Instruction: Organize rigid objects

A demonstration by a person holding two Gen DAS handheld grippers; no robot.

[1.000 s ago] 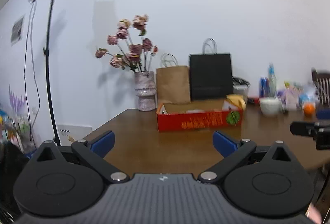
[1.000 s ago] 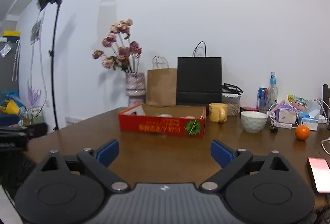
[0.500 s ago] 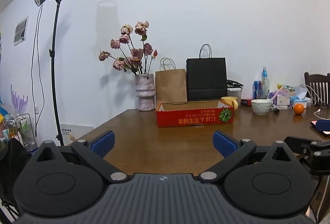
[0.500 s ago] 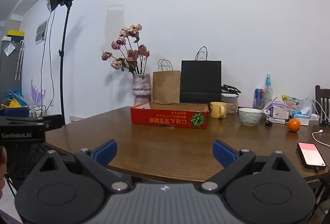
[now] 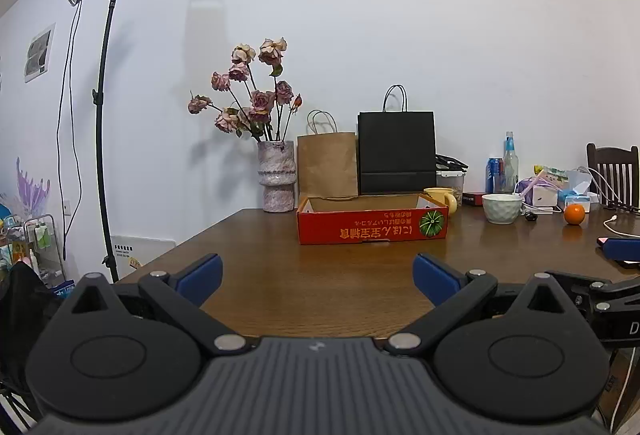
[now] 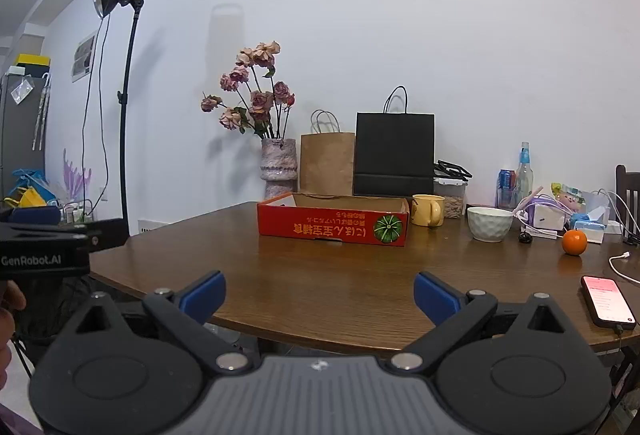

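Observation:
A red cardboard box (image 5: 372, 231) (image 6: 332, 227), open at the top, lies on the brown wooden table (image 5: 320, 299) (image 6: 320, 275). To its right stand a yellow mug (image 5: 442, 197) (image 6: 428, 210), a white bowl (image 5: 502, 209) (image 6: 490, 223) and an orange (image 5: 575, 214) (image 6: 574, 242). My left gripper (image 5: 318, 267) is open and empty over the table's near edge. My right gripper (image 6: 319, 283) is also open and empty, just short of that edge. Both sit well back from the box.
A vase of dried roses (image 6: 279, 171), a brown paper bag (image 6: 327, 163) and a black bag (image 6: 394, 155) line the wall. Bottles, a can and cables crowd the far right. A phone (image 6: 608, 301) lies at the near right edge. A light stand (image 5: 102, 139) stands left.
Both grippers drew back from the table, so its near edge now shows under the right gripper. The blur has cleared, and both have held still for the last half second.

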